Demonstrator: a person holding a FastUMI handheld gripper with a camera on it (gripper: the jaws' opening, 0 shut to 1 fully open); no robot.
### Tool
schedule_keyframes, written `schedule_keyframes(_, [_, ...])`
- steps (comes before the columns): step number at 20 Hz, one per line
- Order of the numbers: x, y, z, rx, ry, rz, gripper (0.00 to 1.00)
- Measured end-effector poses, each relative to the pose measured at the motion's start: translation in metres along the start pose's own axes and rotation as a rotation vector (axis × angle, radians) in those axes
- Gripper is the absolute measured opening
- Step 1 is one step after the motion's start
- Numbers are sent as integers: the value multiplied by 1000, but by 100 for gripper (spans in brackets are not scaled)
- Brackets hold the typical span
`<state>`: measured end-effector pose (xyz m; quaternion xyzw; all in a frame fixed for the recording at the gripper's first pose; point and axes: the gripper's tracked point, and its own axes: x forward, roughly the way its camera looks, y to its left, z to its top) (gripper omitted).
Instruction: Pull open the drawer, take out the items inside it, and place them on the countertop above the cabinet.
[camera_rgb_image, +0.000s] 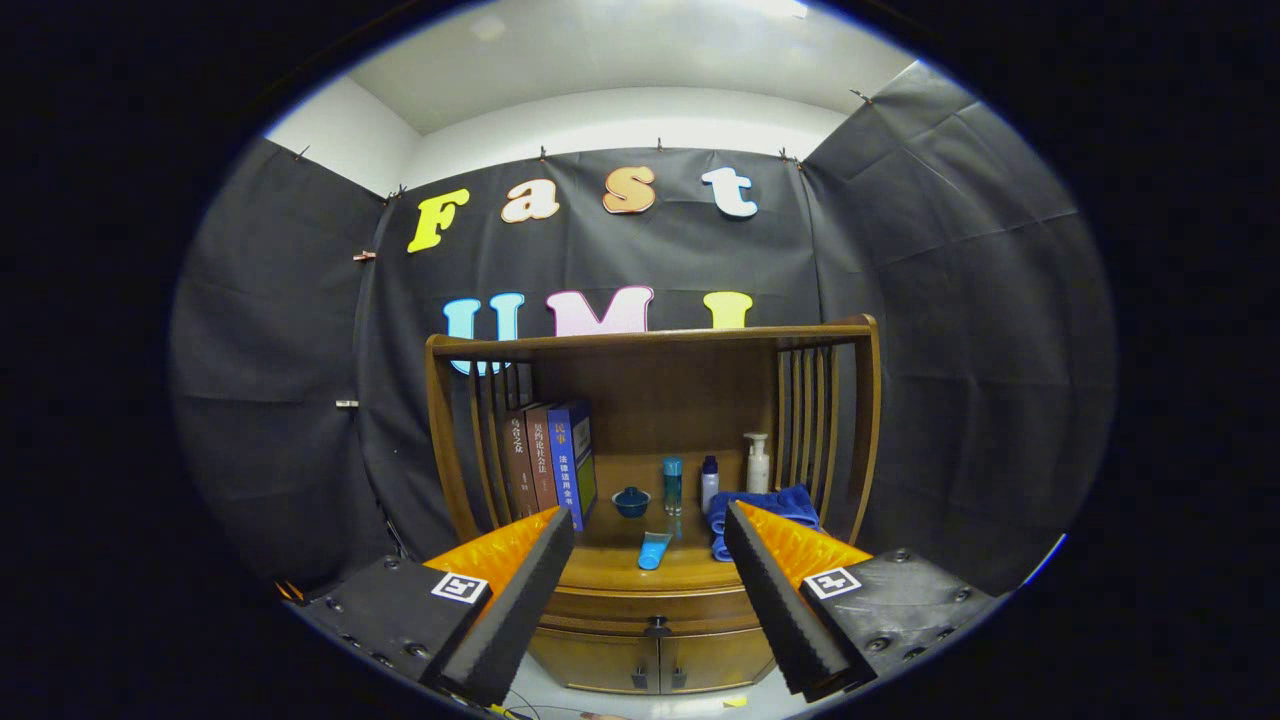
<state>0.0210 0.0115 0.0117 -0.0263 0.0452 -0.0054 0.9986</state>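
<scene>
The wooden cabinet (655, 480) is standing against the booth wall, well beyond the tongs (650, 530), which are hanging wide apart and holding nothing. Its counter (610, 570) is carrying three upright books (548, 460) on the left, a folded blue towel (765, 510) on the right, a small blue bowl (631, 500), two small bottles (690, 483) and a pump bottle (757, 462) toward the back, and a blue tube (654, 550) lying near the front edge.

The drawer (655, 610) is sitting closed just under the counter, its long axis running side to side and its front facing the tongs; the small dark knob (657, 629) is showing midway between the fingers. Below it are two cabinet doors (655, 660).

The risks, as I am judging them: the knob is small, so the fingers may be slipping off it on the pull, and the crowded counter is leaving little room, so anything set down carelessly may be knocking the tube off the front edge.
</scene>
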Motion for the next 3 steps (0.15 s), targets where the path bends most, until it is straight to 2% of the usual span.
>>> schedule_keyframes(3, [1,-1,-1,1,7,1,99])
